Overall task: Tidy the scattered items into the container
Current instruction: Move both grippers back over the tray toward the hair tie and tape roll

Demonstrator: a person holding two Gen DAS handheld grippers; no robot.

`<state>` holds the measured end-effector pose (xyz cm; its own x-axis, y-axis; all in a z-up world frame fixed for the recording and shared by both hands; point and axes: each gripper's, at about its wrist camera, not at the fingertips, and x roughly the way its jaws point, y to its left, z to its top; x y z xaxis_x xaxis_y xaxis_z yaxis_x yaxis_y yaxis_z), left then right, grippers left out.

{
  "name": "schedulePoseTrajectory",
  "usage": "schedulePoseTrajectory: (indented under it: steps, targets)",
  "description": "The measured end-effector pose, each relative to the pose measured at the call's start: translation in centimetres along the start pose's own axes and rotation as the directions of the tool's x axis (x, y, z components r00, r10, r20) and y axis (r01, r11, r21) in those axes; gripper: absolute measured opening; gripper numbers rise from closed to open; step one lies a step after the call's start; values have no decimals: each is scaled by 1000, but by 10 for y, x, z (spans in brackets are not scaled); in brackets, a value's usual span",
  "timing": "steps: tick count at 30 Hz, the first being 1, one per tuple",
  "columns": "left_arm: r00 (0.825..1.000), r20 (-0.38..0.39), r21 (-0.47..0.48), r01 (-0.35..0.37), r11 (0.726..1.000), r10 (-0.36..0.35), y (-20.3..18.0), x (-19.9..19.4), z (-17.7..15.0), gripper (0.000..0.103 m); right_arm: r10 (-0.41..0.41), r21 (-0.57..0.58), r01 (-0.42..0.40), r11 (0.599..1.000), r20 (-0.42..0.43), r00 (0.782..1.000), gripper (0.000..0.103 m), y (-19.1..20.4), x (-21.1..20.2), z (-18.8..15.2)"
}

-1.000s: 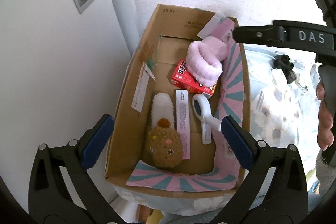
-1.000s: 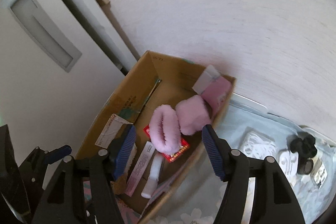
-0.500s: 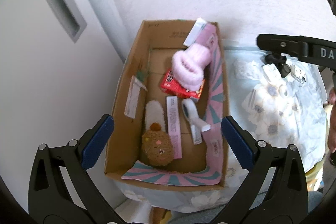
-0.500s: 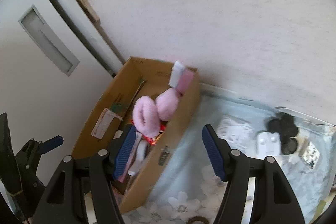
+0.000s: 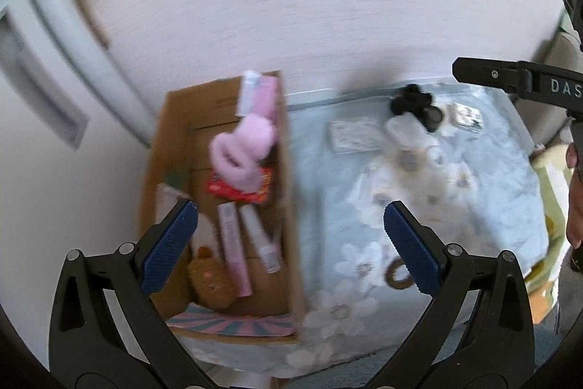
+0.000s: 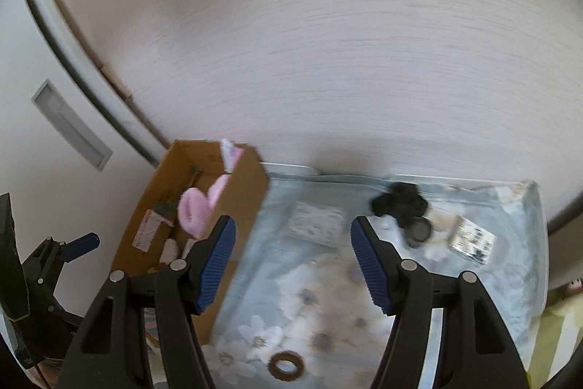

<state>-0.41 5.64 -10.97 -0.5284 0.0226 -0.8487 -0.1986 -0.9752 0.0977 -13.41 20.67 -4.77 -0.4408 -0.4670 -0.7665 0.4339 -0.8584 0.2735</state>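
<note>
The cardboard box [image 5: 288, 170] stands at the left end of a blue floral cloth [image 5: 473, 206]. It holds a pink fluffy headband [image 5: 240, 148], a red packet [image 5: 255, 194], a brown plush [image 5: 209, 279] and two tubes. My left gripper [image 5: 289, 221] hangs open above the box's right wall with nothing between its fingers. Over the cloth my right gripper [image 6: 293, 228] is open and empty, just right of the box [image 6: 240, 192]. Loose on the cloth lie a white packet [image 6: 315, 223], a black scrunchie [image 6: 399, 203], a printed packet [image 6: 472, 237] and a brown ring [image 6: 286, 367].
A white door with a recessed handle [image 6: 71, 124] stands left of the box, and a pale wall runs behind it. A person's hand [image 5: 574, 206] shows at the right edge. The cloth ends at the near edge, with yellow-green fabric [image 6: 561, 334] beyond its right side.
Both grippers have pulled up and away to the right from the box. The cloth with its loose items has come into view. Both grippers' jaws stand as wide as before.
</note>
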Motion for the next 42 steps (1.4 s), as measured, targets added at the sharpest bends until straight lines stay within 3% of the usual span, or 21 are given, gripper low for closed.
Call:
schedulePoseTrajectory:
  steps: [9,16,22,32,38,42]
  targets:
    - [997,14,75,77,994,-78,-39,-3,8,102,-104,57,101,993,44,994,62,-53,-45,-9]
    - [992,-50,109,118,987,-113,-64,17,-6,102,-150,44,149,988,28,988,62,-77,-52,-25]
    - [985,-129,125,127,984,-111,-82,44,-28,102,-117,21,118,993,-39,992,62,-90,-32,-43]
    - [980,-182,135,110,985,-85,-104,88,-74,102,-78,-45,72,996,-149,986,62,-93,16,-68]
    - [980,-179,113,113,987,-92,-110,111,-96,102,-117,-102,97,990,-211,971,62,-94,54,-80]
    - [986,-137,92,103,990,-90,-108,118,-106,102,-128,-137,98,986,-230,965,62,-94,76,-86]
